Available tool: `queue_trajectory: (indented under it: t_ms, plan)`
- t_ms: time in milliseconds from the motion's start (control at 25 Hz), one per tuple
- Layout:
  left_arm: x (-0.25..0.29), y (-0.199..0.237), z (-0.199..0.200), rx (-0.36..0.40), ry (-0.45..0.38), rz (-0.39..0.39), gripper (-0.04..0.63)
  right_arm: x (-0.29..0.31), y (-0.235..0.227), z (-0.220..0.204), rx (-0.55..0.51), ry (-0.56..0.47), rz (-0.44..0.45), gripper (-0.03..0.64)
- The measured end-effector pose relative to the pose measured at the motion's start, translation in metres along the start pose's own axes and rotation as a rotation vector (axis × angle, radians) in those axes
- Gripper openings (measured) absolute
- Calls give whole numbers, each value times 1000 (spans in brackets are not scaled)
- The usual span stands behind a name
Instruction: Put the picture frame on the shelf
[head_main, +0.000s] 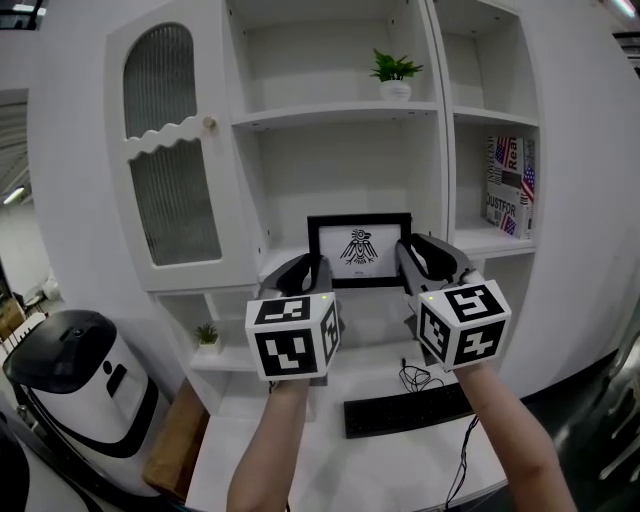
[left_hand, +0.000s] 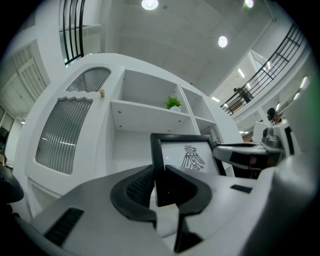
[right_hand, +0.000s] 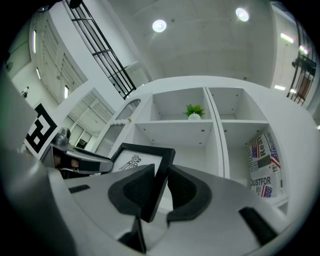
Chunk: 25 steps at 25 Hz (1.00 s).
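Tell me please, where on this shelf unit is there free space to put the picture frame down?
The middle compartment, behind the picture frame, looks bare between its side walls, as far as it shows. The upper shelf is free left of the potted plant. The right compartment is partly taken by the flag-printed box.
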<state>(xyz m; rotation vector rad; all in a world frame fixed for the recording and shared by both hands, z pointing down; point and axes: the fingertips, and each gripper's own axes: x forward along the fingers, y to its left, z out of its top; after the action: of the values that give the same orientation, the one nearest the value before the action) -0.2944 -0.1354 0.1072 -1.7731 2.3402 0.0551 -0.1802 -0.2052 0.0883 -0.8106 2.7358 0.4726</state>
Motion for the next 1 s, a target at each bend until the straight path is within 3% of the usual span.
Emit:
queue_trajectory:
  t_ms: [440,1000]
  plan:
    - [32,19,31,-8,-40,13,64,38,-12,29,-19,-50,-4,80]
    - [92,44,41,-8,-37,57,64,105,-36,26,-23,-56,48,80]
